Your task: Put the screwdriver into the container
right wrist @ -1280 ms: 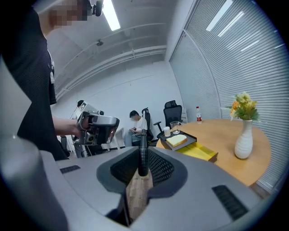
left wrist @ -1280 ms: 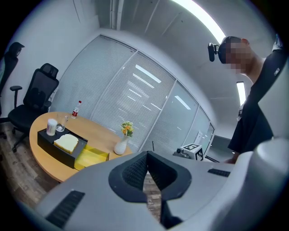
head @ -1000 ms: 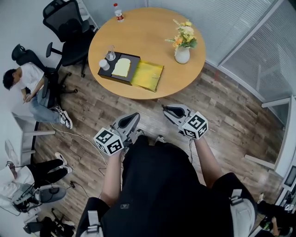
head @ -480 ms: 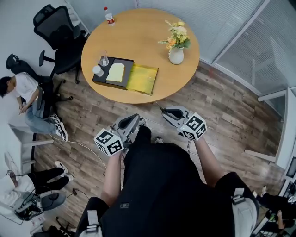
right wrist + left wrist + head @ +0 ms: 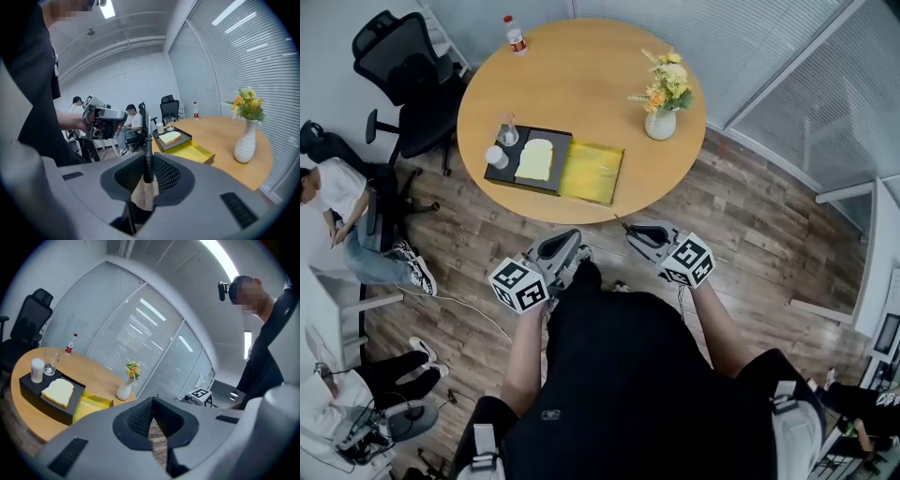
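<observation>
A person has edged nearer the round table (image 5: 581,84) in the last 1 second, right gripper (image 5: 645,232) clenched on the screwdriver (image 5: 147,154), which stands upright between its jaws. The left gripper (image 5: 562,246) is closed on nothing. The yellow container (image 5: 592,172) on the table lies well ahead, so the carry looks barely begun.

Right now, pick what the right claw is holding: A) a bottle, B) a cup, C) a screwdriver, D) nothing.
C: in the right gripper view the right claw is shut on the screwdriver, gripping its dark handle with the thin shaft sticking out ahead.
</observation>
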{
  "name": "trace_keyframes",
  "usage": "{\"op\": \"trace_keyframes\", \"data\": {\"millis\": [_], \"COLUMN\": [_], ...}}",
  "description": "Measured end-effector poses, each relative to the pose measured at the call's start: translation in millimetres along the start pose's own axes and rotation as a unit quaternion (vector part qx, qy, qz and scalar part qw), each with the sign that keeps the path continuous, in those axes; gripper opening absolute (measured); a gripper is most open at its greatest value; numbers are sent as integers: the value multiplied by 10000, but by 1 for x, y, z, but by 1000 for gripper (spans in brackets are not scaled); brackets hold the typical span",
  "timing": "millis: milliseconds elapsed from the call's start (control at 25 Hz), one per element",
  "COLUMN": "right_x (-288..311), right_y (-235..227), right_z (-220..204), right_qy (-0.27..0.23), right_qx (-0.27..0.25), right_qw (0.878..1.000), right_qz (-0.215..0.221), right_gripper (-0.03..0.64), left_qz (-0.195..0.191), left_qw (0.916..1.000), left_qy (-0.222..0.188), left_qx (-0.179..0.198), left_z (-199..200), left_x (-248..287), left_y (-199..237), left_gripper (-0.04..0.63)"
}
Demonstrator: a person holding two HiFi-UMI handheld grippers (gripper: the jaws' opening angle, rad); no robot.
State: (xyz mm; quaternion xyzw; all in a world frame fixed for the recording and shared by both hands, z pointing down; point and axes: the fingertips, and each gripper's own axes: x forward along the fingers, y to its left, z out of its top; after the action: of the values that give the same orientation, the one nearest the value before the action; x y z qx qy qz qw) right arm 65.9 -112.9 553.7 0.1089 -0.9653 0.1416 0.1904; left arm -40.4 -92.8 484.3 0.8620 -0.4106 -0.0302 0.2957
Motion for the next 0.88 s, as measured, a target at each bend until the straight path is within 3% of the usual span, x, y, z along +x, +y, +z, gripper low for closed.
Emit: {"op": "trace_keyframes", "data": {"millis": [400, 880], "right_x": [51, 103], "right_y": [-33, -54], "right_z": [24, 14], "right_qy": [135, 634], "right_qx": [58, 106], "right_qw": [9994, 9953], "right_qz": [-329, -731], "right_gripper": [58, 58], "left_qz": [-451, -904], "left_qw": [9986, 9947], "left_qy": [278, 494], "left_qx": [-50, -52], "left_z": [25, 54], "left_x": [23, 37], "left_y": [48, 107], "left_gripper": [6, 6]}}
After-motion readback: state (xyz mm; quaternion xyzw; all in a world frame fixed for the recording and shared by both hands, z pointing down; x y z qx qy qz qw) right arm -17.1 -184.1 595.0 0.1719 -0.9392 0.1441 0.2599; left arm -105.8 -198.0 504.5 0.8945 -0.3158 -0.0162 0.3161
